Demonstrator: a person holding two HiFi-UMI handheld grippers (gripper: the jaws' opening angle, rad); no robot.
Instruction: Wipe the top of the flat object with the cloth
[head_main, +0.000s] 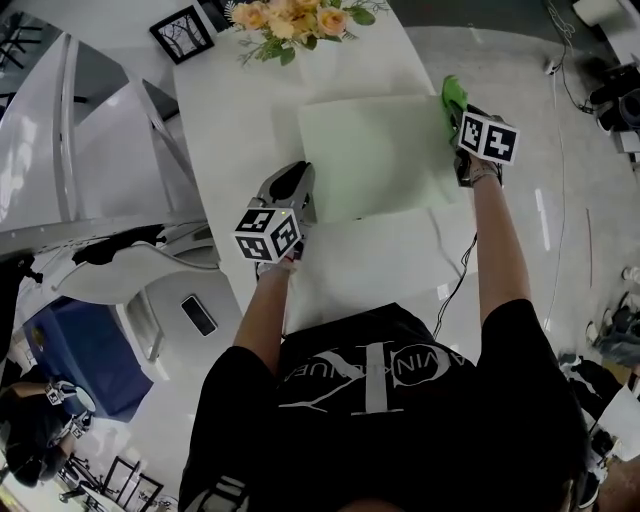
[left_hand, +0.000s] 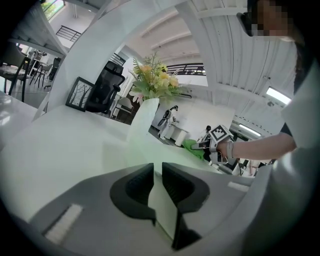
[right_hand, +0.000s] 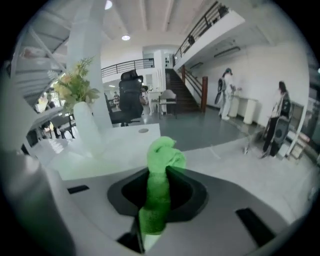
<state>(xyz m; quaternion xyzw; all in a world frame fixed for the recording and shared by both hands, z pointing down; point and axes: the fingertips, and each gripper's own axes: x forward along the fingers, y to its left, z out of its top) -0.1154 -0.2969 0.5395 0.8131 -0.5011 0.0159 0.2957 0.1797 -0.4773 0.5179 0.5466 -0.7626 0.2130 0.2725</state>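
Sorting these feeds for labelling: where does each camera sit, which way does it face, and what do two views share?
Head view: on the person's head, steeply down at table and flat object; both forearms, left gripper, right gripper show.
Left gripper view: on that gripper, facing across the flat object toward flowers; fingers pinch its edge.
Right gripper view: on that gripper, facing the hall; fingers hold the cloth.
Shared: flowers in all.

My white table (head_main: 225, 120) carries the pale green flat board (head_main: 375, 155) at its centre, flowers (head_main: 295, 20) at twelve o'clock and a picture frame (head_main: 182, 32) at eleven.
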